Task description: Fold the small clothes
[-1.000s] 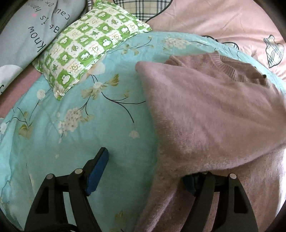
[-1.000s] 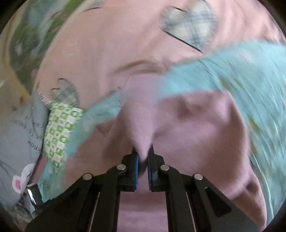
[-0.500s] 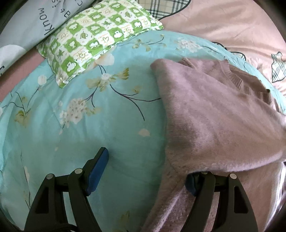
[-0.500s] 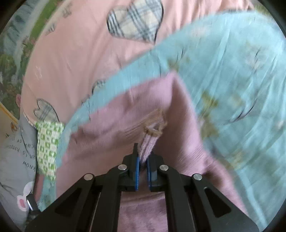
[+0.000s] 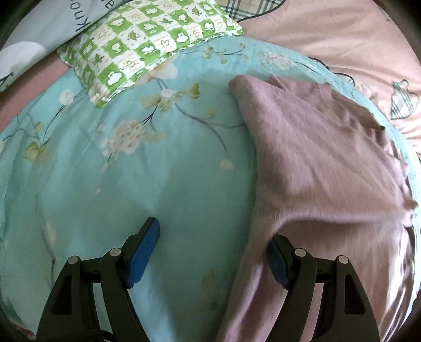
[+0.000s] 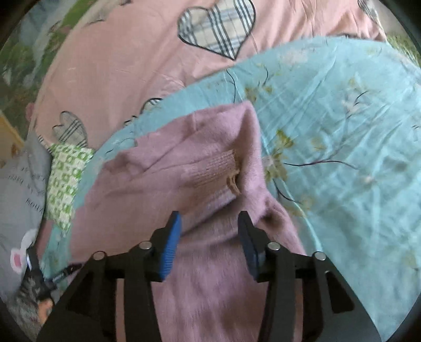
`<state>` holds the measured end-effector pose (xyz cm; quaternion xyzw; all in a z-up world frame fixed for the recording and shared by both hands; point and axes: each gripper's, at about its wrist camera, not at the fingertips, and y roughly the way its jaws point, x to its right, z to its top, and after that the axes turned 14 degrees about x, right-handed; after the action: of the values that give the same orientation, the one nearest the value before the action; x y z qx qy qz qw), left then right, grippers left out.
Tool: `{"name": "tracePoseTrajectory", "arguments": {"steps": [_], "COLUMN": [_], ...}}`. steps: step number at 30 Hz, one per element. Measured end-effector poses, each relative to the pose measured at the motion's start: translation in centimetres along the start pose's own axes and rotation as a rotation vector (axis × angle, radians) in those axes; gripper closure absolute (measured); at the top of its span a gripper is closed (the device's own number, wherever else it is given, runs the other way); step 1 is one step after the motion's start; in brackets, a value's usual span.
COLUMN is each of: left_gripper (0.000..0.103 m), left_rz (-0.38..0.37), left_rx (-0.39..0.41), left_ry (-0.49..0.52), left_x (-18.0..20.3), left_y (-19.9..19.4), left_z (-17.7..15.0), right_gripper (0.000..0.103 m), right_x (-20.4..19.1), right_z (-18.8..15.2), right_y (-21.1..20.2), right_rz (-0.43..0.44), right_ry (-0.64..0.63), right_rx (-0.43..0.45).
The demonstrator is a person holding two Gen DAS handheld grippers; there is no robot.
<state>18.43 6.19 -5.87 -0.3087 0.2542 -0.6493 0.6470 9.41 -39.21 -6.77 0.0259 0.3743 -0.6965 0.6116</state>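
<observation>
A fuzzy mauve-pink sweater [image 5: 321, 163] lies on a turquoise floral quilt [image 5: 131, 163], its side folded over the body. My left gripper [image 5: 213, 250] is open, low at the sweater's left edge; its right finger tip is hidden under a fold of the knit. In the right wrist view the sweater [image 6: 200, 168] has a sleeve laid across it, the ribbed cuff [image 6: 223, 168] lying just ahead. My right gripper [image 6: 209, 236] is open just above the sweater, empty.
A green-and-white checked pillow [image 5: 147, 42] and a grey printed pillow [image 5: 34, 23] lie beyond the quilt at left. A pink sheet with plaid hearts [image 6: 147, 52] lies beyond. The quilt [image 6: 342, 131] spreads right of the sweater.
My right gripper carried the sleeve across the sweater, then opened and let it go. The left gripper stayed open and slid a little nearer along the sweater's edge.
</observation>
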Motion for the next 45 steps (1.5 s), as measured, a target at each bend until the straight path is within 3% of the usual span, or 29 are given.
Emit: {"name": "tracePoseTrajectory", "arguments": {"steps": [4,10,16,25,30,32,34,35,37,39,41,45], "left_gripper": [0.028,0.027,0.027,0.029,0.03,0.038,0.062,0.068,0.09,0.094,0.096,0.097], "left_rz": [-0.035,-0.201,-0.261,-0.259,-0.274,-0.271,-0.248,-0.248,-0.26,-0.267,-0.274,-0.275], "left_rx": [-0.012,-0.039,-0.064,-0.081,-0.079,-0.069,-0.055,-0.053,-0.048,-0.046,-0.036,0.023], "left_ry": [-0.002,0.007,0.0,0.091,0.103,0.093,0.099,0.105,0.115,0.124,0.138,0.143], "left_x": [-1.5,-2.4,-3.3,-0.6,0.8,0.9,1.0,1.2,1.4,1.4,1.2,-0.2], "left_y": [-2.9,-8.6,-12.7,-15.7,-16.0,-16.0,-16.0,-15.9,-16.3,-16.4,-17.1,-19.3], "left_z": [-2.1,-7.1,-11.9,-19.2,-19.9,-19.7,-19.4,-19.1,-18.9,-18.7,-18.5,-17.4], "right_gripper": [0.047,0.039,0.037,0.037,0.037,0.037,0.037,0.037,0.045,0.075,0.096,0.097], "right_x": [0.3,1.9,3.5,6.6,7.5,7.5,7.3,7.0,6.3,5.4,5.4,7.5], "right_z": [-1.6,-4.8,-7.4,-11.9,-13.0,-13.5,-14.1,-14.3,-14.8,-15.3,-15.6,-13.9], "right_y": [-4.5,-10.6,-14.2,-17.6,-18.1,-17.8,-17.2,-17.0,-16.6,-16.1,-16.1,-18.7], "right_rz": [0.031,0.086,0.107,0.113,0.168,0.194,0.204,0.211,0.226,0.209,0.189,0.164], "right_ry": [-0.035,-0.055,-0.07,-0.016,0.033,0.051,0.07,0.076,0.059,0.005,-0.031,-0.021], "right_rx": [0.0,-0.012,-0.051,-0.13,-0.149,-0.163,-0.163,-0.156,-0.17,-0.205,-0.227,-0.152]}}
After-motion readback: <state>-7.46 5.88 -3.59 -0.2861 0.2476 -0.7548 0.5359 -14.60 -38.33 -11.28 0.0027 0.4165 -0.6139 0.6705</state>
